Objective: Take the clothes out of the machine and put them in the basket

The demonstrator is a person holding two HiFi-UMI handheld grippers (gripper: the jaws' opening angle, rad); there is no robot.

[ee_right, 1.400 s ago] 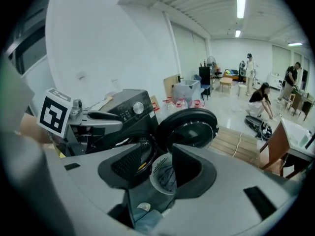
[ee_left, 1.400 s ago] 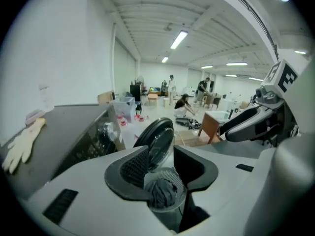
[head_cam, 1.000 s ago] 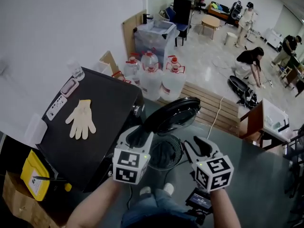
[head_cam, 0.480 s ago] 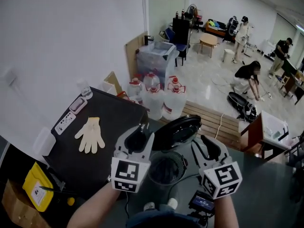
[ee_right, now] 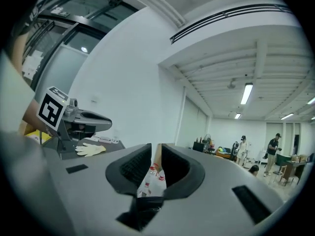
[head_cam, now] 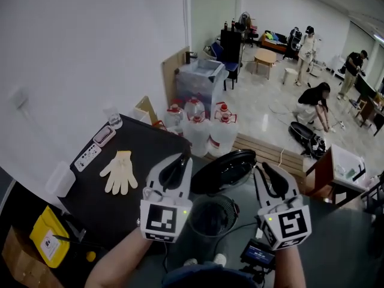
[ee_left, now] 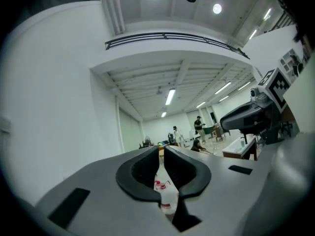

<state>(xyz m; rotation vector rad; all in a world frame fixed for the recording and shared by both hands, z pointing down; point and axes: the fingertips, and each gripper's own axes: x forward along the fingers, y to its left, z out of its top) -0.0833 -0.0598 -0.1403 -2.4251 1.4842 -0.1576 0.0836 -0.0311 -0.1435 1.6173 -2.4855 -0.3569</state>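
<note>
The black washing machine (head_cam: 150, 152) stands at the left, its round dark door (head_cam: 225, 168) swung open. Below the door sits a dark mesh basket (head_cam: 211, 213); what it holds is too dark to tell. I see no clothes. My left gripper (head_cam: 180, 159) (ee_left: 161, 154) and right gripper (head_cam: 264, 168) (ee_right: 155, 156) are held level, side by side above the basket. Both sets of jaws are closing to a thin slit with nothing between them. Each gripper view also catches the other gripper.
A cream work glove (head_cam: 120, 171) and small items lie on the machine's top. Water jugs (head_cam: 198, 131) and a wooden pallet (head_cam: 273, 152) stand behind it. A yellow container (head_cam: 45, 242) is at lower left. Several people work at the far right.
Both grippers have risen together above the basket and rolled a little. Their jaws have narrowed. The head view has tilted up, showing more of the room.
</note>
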